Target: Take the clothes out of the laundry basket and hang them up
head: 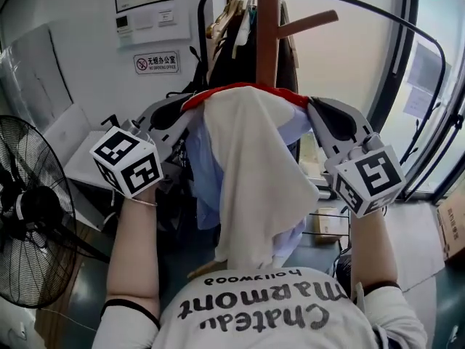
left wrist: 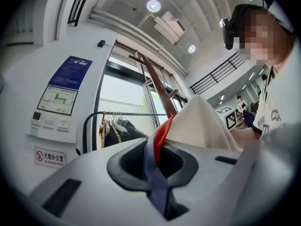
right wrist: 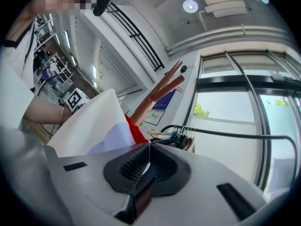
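A bundle of clothes hangs stretched between my two grippers in front of the person's chest: a cream cloth (head: pixel 251 173) over a light blue shirt (head: pixel 203 166), with a red edge (head: pixel 240 88) along the top. My left gripper (head: pixel 178 115) is shut on the bundle's left end; blue and red fabric (left wrist: pixel 151 166) runs between its pads in the left gripper view (left wrist: pixel 155 161). My right gripper (head: pixel 323 118) is shut on the right end. A thin pale fabric edge shows between its pads (right wrist: pixel 146 166), with the cream cloth (right wrist: pixel 89 126) beside them.
A wooden coat stand (head: pixel 267 27) rises just behind the bundle. Behind it a black clothes rail (head: pixel 232 20) carries hangers and dark clothes. A black floor fan (head: pixel 29 209) stands at the left, a cardboard box (head: pixel 454 224) at the right by the glass wall.
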{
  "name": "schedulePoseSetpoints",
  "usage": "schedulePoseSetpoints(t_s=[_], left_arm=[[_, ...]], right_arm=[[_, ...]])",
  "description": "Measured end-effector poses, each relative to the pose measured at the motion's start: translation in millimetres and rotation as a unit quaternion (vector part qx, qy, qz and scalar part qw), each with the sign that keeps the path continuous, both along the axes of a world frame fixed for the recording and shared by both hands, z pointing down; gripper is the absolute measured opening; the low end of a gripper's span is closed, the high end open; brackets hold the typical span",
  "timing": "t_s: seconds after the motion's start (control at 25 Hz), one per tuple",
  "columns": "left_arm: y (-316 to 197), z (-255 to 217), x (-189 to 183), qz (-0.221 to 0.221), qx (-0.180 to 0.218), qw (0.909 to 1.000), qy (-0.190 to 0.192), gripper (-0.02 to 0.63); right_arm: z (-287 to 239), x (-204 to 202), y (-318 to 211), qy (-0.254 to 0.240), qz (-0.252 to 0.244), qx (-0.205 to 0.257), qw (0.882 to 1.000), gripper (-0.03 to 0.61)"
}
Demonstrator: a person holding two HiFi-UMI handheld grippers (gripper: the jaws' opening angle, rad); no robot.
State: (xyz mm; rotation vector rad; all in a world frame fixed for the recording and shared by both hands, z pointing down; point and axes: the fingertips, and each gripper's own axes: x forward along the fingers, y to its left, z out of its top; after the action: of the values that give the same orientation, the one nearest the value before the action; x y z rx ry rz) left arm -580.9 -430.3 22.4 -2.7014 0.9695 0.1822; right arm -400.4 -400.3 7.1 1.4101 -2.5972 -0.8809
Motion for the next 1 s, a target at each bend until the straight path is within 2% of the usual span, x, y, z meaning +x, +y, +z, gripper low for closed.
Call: schedulePoseSetpoints(t_s=[0.2,0.36,0.48,0.68,0.76,1.0], left_arm=[[8.9,26.6,1.0,0.029,-0.016,0.9991,0.027,0.043],[11.7,42.9,10.8,0.055,-0.050,0.9956,0.057,0.043],[12.5,55.6,19.3,0.085,-0.081,0.9884,0.096,0.043],[13.7,70.0,33.7,0.137,-0.117,0.9700,0.163,0.043],[17.0,71.8,37.1,0.140,-0.114,0.9699,0.164,0.043],[24.0,65.1,41.6,0.117,-0.079,0.9817,0.127,0.044]], right_arm=[[35.5,-14.4,5.7,-0.002,-0.044,-0.048,0.998,0.032],[54.6,-24.1,11.4,-0.018,-0.067,-0.077,0.995,0.032],[61.9,-27.7,16.0,-0.040,-0.082,-0.096,0.991,0.031],[62.1,-30.6,27.2,-0.079,-0.104,-0.099,0.986,0.032],[62.5,-29.9,29.1,-0.084,-0.100,-0.099,0.986,0.032],[61.1,-30.6,28.6,-0.103,-0.087,-0.106,0.985,0.034]])
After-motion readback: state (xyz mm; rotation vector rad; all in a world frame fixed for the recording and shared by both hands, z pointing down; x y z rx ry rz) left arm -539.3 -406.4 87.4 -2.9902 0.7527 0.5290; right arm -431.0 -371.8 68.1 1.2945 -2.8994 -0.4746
